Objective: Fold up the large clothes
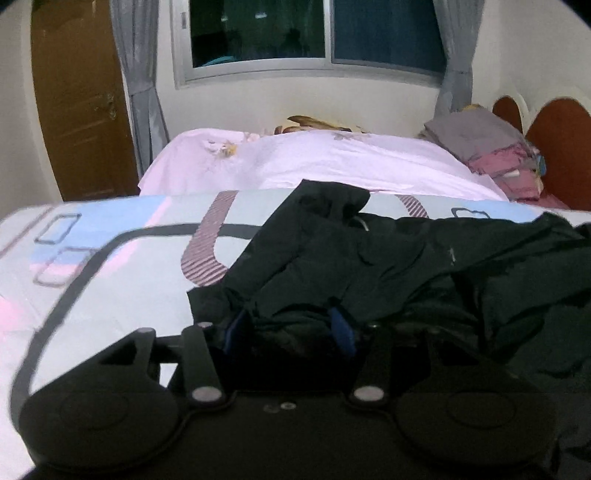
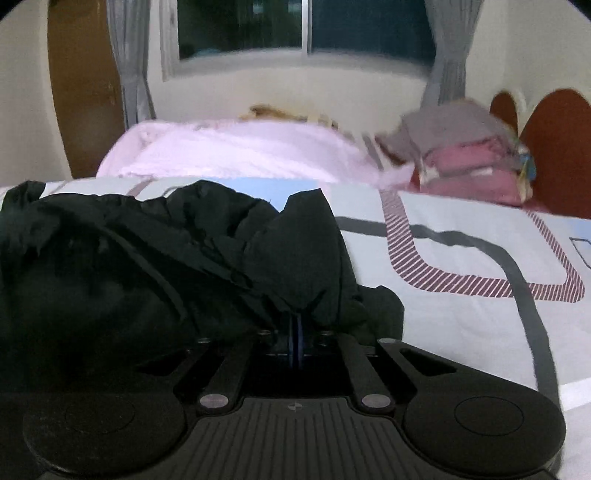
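Note:
A crumpled black garment (image 1: 369,258) lies in a heap on the patterned bed sheet (image 1: 110,277). My left gripper (image 1: 290,326) sits at the heap's near left edge. Its blue fingers (image 1: 343,328) stand apart with a bunch of black cloth between them and partly draped over them, so it is open. In the right wrist view the same garment (image 2: 147,258) fills the left half. My right gripper (image 2: 296,328) is at its near right edge, and its blue pads (image 2: 293,332) are pressed together on a fold of the cloth that rises just above them.
The sheet (image 2: 461,332) stretches bare to the right of the garment. Behind it lies a pink blanket (image 1: 332,162), with a stack of folded clothes (image 1: 491,147) against the red-brown headboard (image 1: 557,147). A wooden door (image 1: 81,110) and a curtained window (image 1: 314,33) stand beyond.

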Motion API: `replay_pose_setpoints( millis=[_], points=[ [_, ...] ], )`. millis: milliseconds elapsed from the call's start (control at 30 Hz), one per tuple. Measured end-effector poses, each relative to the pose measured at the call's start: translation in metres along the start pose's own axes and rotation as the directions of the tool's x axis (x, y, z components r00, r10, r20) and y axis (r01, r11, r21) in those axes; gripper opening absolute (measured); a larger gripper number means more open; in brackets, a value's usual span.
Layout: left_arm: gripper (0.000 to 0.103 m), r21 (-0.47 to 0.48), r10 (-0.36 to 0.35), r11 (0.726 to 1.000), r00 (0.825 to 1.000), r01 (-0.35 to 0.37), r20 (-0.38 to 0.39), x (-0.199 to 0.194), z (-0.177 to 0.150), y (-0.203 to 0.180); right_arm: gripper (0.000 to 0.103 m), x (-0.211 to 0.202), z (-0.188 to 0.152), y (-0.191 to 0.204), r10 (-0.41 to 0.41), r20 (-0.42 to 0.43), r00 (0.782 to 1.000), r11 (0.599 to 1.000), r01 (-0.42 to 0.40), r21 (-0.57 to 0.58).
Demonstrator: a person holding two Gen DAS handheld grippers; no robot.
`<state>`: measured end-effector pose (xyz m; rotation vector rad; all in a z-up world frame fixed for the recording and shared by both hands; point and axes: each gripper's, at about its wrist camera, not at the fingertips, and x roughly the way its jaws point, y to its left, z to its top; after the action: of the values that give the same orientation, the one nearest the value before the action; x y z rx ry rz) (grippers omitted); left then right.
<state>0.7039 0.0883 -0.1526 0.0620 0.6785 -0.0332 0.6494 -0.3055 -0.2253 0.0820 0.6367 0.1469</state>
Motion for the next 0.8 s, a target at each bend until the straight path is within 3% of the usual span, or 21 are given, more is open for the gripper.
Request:
replay_pose_setpoints(
  millis=[100,267,333,367,400,467,500,600,633,700,733,800],
  points=[
    [0.054,-0.039,-0.035,0.999,0.999,0.034,-0.015,0.007,0.006,0.011,0.0,0.001,-0.003,-0.007,0.02,0.01,1.0,0.999,-0.02,0.04],
    [0.056,0.005,-0.003,1.0,1.0,0.003,-0.029,0.002,0.011,0.001,0.0,0.0,0.01,0.0,-0.009,-0.04,0.999,1.0,0.009,-0.006],
    [0.067,0.015,0.011,1.0,0.999,-0.011,-0.031,-0.006,0.015,0.004,0.0,-0.005,0.021,0.004,-0.031,-0.078,0.996,1.0,0.031,0.003],
    [0.085,0.011,0.036,0.999,0.999,-0.036,-0.033,-0.012,0.016,0.007,0.001,-0.01,0.026,0.006,-0.043,-0.089,0.995,0.999,0.044,0.019],
    [0.094,-0.005,0.06,0.998,0.998,-0.06,-0.032,-0.02,0.017,0.012,0.012,-0.018,0.029,0.006,-0.049,-0.079,0.996,0.998,0.052,0.04],
    [0.095,-0.047,0.003,0.999,1.0,-0.002,0.013,-0.047,0.011,0.027,0.055,-0.048,0.032,0.011,-0.075,-0.017,0.997,0.995,0.076,0.065],
    [0.094,-0.073,-0.004,0.997,1.0,0.006,0.021,-0.061,0.006,0.034,0.081,-0.064,0.032,0.014,-0.072,0.025,0.997,0.995,0.07,0.069],
    [0.088,-0.184,-0.021,0.982,0.999,0.028,0.04,-0.091,-0.013,0.054,0.078,-0.098,0.032,0.034,-0.012,0.068,0.998,0.996,0.006,0.09],
    [0.085,-0.229,-0.021,0.973,0.999,0.027,0.028,-0.099,-0.021,0.06,0.054,-0.106,0.032,0.045,0.005,0.079,0.997,0.996,-0.012,0.091],
    [0.08,-0.287,-0.039,0.957,0.999,0.047,0.034,-0.115,-0.034,0.068,0.02,-0.115,0.032,0.066,0.037,0.062,0.997,0.992,-0.044,0.117],
    [0.079,-0.321,-0.025,0.946,0.999,0.034,0.034,-0.124,-0.041,0.07,0.012,-0.122,0.029,0.077,0.052,0.073,0.996,0.99,-0.061,0.125],
    [0.075,-0.361,-0.026,0.932,0.999,0.039,0.041,-0.144,-0.054,0.072,0.01,-0.133,0.024,0.102,0.074,0.097,0.992,0.987,-0.087,0.137]
  ],
)
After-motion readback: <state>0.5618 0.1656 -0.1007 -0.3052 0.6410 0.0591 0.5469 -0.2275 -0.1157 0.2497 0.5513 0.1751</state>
